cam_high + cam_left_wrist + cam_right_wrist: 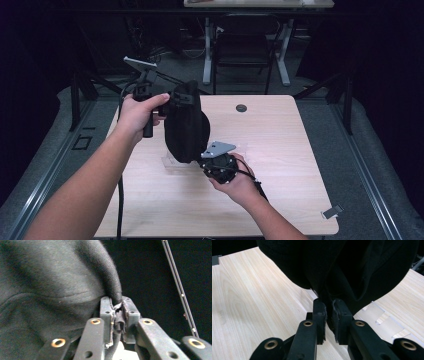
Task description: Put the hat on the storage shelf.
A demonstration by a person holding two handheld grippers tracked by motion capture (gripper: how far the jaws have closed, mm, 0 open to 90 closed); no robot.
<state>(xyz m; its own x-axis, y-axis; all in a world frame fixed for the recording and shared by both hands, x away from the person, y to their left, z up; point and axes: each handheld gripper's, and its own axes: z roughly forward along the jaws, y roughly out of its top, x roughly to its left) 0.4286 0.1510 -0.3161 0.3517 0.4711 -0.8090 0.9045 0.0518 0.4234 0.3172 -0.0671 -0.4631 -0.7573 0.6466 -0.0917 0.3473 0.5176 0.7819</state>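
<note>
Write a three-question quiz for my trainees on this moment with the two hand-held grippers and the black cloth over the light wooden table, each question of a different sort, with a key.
1. True or false: the black fabric garment lies flat on the light wooden table.
2. Which gripper holds the cloth's upper edge? A) the left gripper B) the right gripper C) neither
3. Fill in: in the right gripper view, the right gripper's jaws are closed on ____.

Key
1. False: it hangs lifted between the two grippers.
2. A: the left gripper view shows the left gripper pinching a rolled hem; the right one grips the lower part.
3. A fold of the black cloth.
</note>
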